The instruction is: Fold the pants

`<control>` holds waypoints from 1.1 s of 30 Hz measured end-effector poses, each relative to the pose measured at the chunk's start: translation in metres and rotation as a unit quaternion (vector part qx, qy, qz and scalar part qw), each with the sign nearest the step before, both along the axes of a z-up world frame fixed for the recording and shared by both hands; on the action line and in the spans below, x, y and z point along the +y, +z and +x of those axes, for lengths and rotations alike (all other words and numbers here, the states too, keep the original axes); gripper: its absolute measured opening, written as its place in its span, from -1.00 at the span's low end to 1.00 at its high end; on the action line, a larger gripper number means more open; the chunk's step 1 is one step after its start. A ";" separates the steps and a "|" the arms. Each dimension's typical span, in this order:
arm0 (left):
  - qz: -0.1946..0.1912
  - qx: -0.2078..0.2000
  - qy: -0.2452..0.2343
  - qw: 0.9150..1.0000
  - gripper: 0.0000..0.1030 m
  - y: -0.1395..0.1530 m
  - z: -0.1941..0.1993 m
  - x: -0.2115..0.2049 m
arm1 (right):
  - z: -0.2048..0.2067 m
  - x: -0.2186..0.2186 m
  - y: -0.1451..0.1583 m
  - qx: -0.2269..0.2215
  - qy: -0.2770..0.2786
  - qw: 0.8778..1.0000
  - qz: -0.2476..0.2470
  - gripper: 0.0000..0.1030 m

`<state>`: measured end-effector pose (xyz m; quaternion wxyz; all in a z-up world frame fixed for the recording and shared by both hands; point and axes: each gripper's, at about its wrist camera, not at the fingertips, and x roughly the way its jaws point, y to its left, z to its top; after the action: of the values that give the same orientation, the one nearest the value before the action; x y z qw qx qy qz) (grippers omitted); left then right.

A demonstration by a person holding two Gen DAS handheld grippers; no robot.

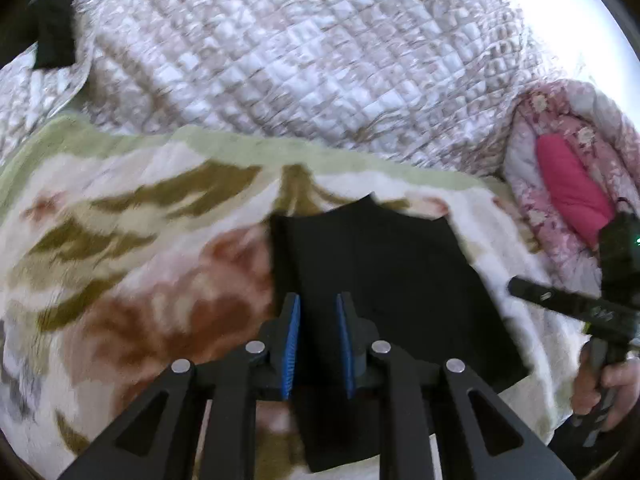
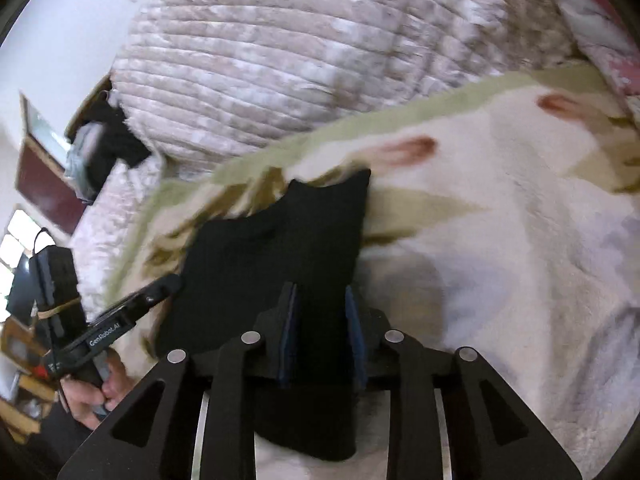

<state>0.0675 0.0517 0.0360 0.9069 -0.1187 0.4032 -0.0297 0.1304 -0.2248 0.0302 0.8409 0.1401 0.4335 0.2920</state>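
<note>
The black pants (image 1: 380,276) lie folded into a compact dark rectangle on a floral fleece blanket (image 1: 120,264); they also show in the right wrist view (image 2: 276,252). My left gripper (image 1: 318,312) hovers over the near left part of the pants, its blue-padded jaws apart with nothing between them. My right gripper (image 2: 322,304) hovers over the near right part of the pants, jaws apart and empty. The right gripper's body shows at the right edge of the left wrist view (image 1: 568,300). The left gripper's body shows at the left of the right wrist view (image 2: 120,316).
A bulky quilted beige comforter (image 1: 300,48) is piled just behind the blanket. A pink floral quilt with a magenta pillow (image 1: 568,192) lies at the right. Dark clothes (image 2: 104,140) and furniture stand at the far left of the right wrist view.
</note>
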 end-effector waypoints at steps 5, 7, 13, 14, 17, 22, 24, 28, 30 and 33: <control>0.014 0.001 0.015 1.000 -0.60 -0.001 -0.025 -0.004 | -0.028 -0.004 0.010 -0.030 -0.004 0.999 -0.037 -0.49; 0.022 0.002 0.018 1.000 -0.60 0.004 -0.034 -0.009 | -0.039 0.000 0.014 -0.041 0.001 0.998 -0.048 -0.49; 0.033 -0.003 0.019 0.999 -0.60 0.020 -0.061 -0.027 | -0.079 0.014 0.023 -0.060 0.026 0.996 -0.057 -0.18; 0.036 -0.004 0.019 0.999 -0.60 0.021 -0.066 -0.031 | -0.087 0.016 0.024 -0.066 0.028 0.995 -0.064 -0.18; 0.042 -0.006 0.015 0.999 -0.60 0.022 -0.080 -0.040 | -0.106 0.022 0.027 -0.083 0.029 0.993 -0.082 -0.17; 0.051 0.002 0.015 0.999 -0.57 0.012 -0.093 -0.050 | -0.123 0.031 0.019 -0.092 0.031 0.988 -0.119 -0.17; 0.055 0.010 0.016 0.998 -0.57 0.005 -0.095 -0.052 | -0.128 0.036 0.011 -0.094 0.032 0.984 -0.145 -0.17; 0.060 0.027 0.017 0.998 -0.57 -0.010 -0.096 -0.055 | -0.126 0.041 -0.007 -0.081 0.033 0.982 -0.168 -0.17; 0.060 0.035 0.018 0.997 -0.57 -0.018 -0.095 -0.056 | -0.122 0.042 -0.017 -0.067 0.033 0.981 -0.179 -0.17; 0.060 0.048 0.021 0.997 -0.57 -0.027 -0.095 -0.055 | -0.119 0.042 -0.030 -0.047 0.031 0.980 -0.190 -0.17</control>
<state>-0.0278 -0.0035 0.0092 0.8924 -0.0736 0.4448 0.0192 0.0114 -0.1823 0.0001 0.8624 -0.0494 0.4449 0.2364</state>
